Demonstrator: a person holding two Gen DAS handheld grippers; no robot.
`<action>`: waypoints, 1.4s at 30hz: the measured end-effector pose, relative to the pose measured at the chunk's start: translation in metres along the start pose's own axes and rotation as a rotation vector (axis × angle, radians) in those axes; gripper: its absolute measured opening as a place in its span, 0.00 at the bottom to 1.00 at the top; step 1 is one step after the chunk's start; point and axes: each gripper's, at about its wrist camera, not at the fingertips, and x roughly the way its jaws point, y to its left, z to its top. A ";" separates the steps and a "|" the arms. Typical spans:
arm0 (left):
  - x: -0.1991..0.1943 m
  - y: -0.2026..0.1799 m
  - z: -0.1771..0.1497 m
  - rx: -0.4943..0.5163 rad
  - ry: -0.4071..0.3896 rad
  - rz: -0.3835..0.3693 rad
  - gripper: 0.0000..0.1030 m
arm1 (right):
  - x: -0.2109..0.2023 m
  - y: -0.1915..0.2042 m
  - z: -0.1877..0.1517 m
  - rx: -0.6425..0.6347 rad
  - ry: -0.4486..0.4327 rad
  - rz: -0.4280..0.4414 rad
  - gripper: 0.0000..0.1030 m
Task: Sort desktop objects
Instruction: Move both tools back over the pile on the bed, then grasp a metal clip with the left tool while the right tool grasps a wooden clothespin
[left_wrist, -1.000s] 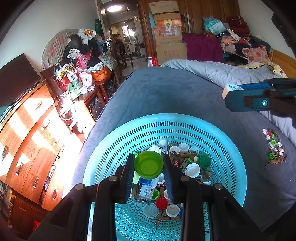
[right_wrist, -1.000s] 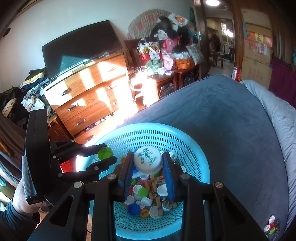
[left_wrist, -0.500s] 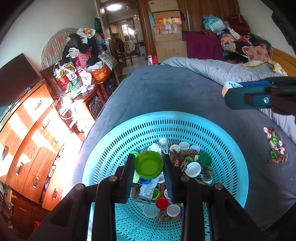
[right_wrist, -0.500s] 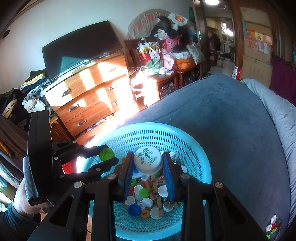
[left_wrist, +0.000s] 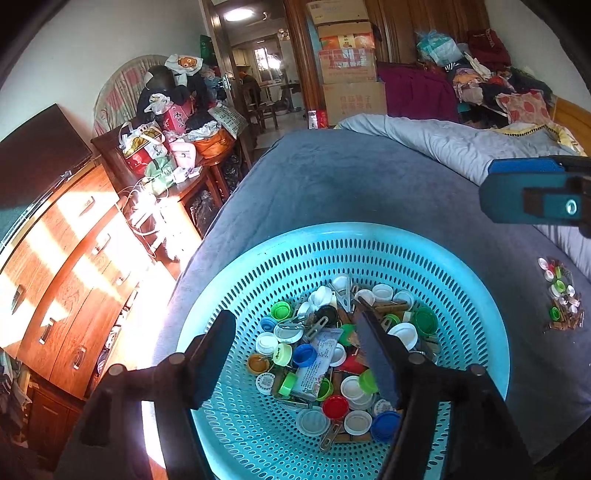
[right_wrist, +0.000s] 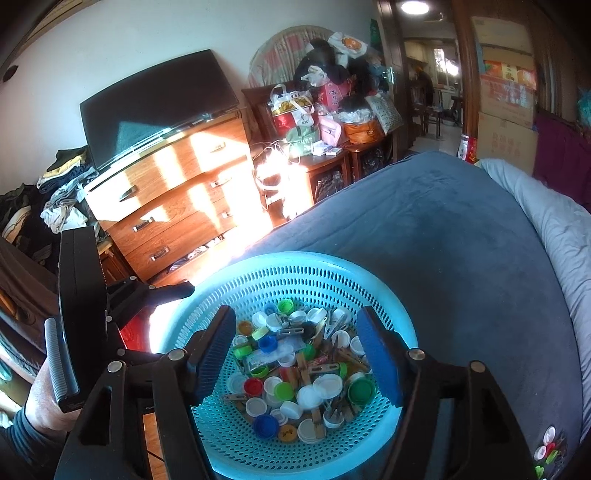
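A round turquoise perforated basket (left_wrist: 476, 295) (right_wrist: 229, 295) sits on a blue-grey blanket and holds several bottle caps, wooden clothespins and a small printed packet (left_wrist: 316, 360). My left gripper (left_wrist: 299, 347) hangs over the basket, open and empty. My right gripper (right_wrist: 299, 347) also hangs over the basket, open and empty. The right gripper's blue finger (left_wrist: 532, 199) shows at the right edge of the left wrist view. The left gripper's black fingers (right_wrist: 162, 291) show at the left in the right wrist view.
A small pile of caps and clothespins (left_wrist: 561, 295) lies on the blanket to the right of the basket, also in the right wrist view (right_wrist: 548, 450). A wooden dresser (right_wrist: 177, 206) with a TV stands beyond the bed's left edge. A grey quilt (left_wrist: 443, 144) lies far right.
Both grippers have opened. The green cap left my left gripper and the white printed cap left my right gripper; both are out of the jaws now.
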 end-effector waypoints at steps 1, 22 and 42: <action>-0.001 0.000 0.001 0.001 -0.002 0.001 0.68 | -0.002 0.000 0.000 0.003 -0.004 0.001 0.66; -0.048 -0.264 -0.029 0.359 -0.056 -0.538 0.74 | -0.190 -0.138 -0.291 0.324 -0.125 -0.280 0.78; 0.108 -0.432 -0.067 0.747 0.062 -0.778 0.51 | -0.225 -0.263 -0.445 0.609 -0.108 -0.268 0.52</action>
